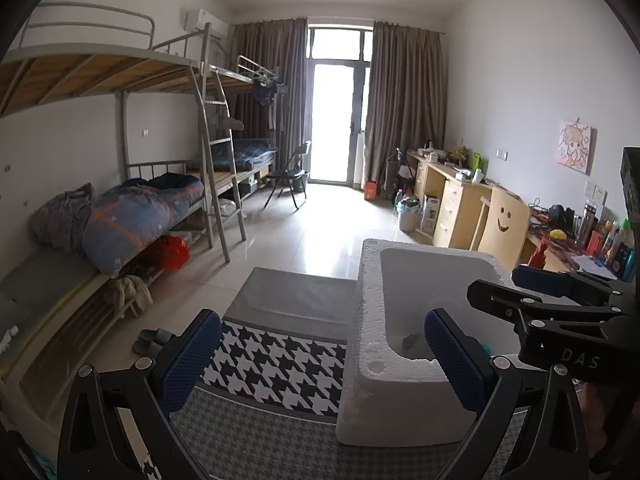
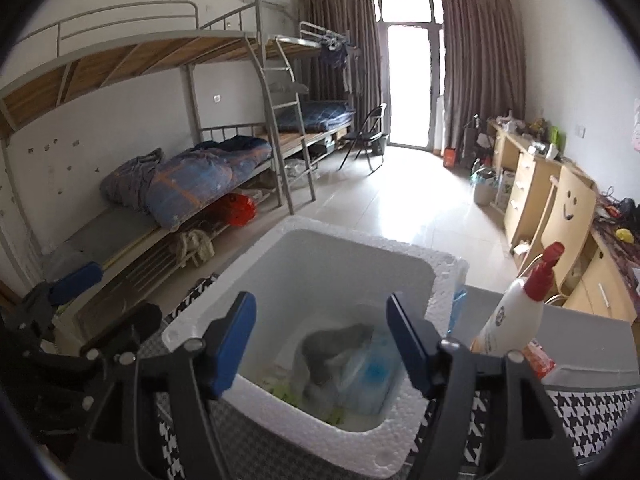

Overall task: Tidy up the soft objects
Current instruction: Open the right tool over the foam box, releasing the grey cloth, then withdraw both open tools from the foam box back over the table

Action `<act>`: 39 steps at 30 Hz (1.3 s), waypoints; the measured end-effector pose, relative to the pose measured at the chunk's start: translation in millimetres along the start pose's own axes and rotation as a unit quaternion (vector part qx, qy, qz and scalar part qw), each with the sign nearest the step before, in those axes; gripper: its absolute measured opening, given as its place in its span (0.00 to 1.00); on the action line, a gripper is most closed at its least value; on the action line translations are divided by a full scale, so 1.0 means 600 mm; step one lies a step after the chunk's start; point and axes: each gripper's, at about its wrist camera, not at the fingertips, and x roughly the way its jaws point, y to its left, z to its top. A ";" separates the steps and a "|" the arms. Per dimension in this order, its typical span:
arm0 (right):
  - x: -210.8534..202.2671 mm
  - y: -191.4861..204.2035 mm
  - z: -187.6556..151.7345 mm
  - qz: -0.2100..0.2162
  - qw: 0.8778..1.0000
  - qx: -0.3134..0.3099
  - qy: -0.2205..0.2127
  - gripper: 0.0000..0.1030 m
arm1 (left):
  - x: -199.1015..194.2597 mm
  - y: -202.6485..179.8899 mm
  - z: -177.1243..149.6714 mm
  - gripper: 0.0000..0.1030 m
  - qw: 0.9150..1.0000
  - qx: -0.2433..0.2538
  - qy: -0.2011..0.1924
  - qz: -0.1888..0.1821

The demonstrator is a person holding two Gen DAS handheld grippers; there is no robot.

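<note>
A white foam box stands on a houndstooth-covered surface. Inside it lie a grey soft item and clear plastic packs with blue print. My right gripper is open and empty, hovering just above the box's near rim, fingers pointing into it. My left gripper is open and empty, to the left of the box, its right finger against the box's near corner. The right gripper also shows in the left wrist view.
A white spray bottle with a red nozzle and a red packet stand right of the box. Bunk beds with bedding line the left wall. Desks line the right wall. Slippers lie on the floor.
</note>
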 end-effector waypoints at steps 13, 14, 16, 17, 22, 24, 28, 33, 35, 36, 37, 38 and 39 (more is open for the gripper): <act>-0.043 -0.008 0.000 -0.010 1.000 -0.003 -0.014 0.70 | -0.023 -0.005 0.001 0.99 1.000 0.004 -0.009 -0.016; -0.046 -0.008 -0.001 -0.011 1.000 -0.004 -0.016 0.72 | -0.025 -0.007 0.001 0.99 1.000 0.005 -0.008 -0.017; -0.059 -0.012 -0.003 -0.010 1.000 0.001 -0.025 0.76 | -0.032 -0.013 0.000 0.99 1.000 0.009 -0.011 -0.020; -0.063 -0.014 -0.004 -0.009 1.000 0.002 -0.028 0.80 | -0.036 -0.015 0.000 0.99 1.000 0.011 -0.011 -0.023; -0.083 -0.017 -0.009 -0.022 0.999 0.000 -0.037 0.85 | -0.055 -0.026 0.000 0.99 0.999 0.016 -0.021 -0.030; -0.090 -0.015 -0.013 -0.025 0.999 0.001 -0.042 0.86 | -0.064 -0.030 0.000 0.99 0.999 0.019 -0.024 -0.032; -0.108 -0.017 -0.024 -0.032 0.998 0.004 -0.049 0.86 | -0.077 -0.037 0.001 0.99 0.999 0.026 -0.029 -0.033; -0.128 -0.027 -0.033 -0.039 0.998 0.010 -0.057 0.86 | -0.088 -0.049 -0.005 0.99 0.998 0.033 -0.033 -0.038; -0.136 -0.029 -0.040 -0.040 0.997 0.011 -0.059 0.86 | -0.090 -0.051 -0.007 0.99 0.998 0.034 -0.033 -0.040; -0.141 -0.030 -0.043 -0.043 0.997 0.009 -0.061 0.86 | -0.092 -0.053 -0.010 0.99 0.998 0.034 -0.032 -0.041; -0.144 -0.030 -0.046 -0.047 0.997 0.009 -0.063 0.86 | -0.094 -0.055 -0.011 0.99 0.998 0.035 -0.032 -0.043; -0.149 -0.030 -0.050 -0.049 0.997 0.008 -0.065 0.86 | -0.095 -0.056 -0.012 0.99 0.998 0.036 -0.031 -0.045; -0.153 -0.031 -0.052 -0.051 0.996 0.009 -0.068 0.86 | -0.097 -0.059 -0.014 0.99 0.998 0.037 -0.031 -0.047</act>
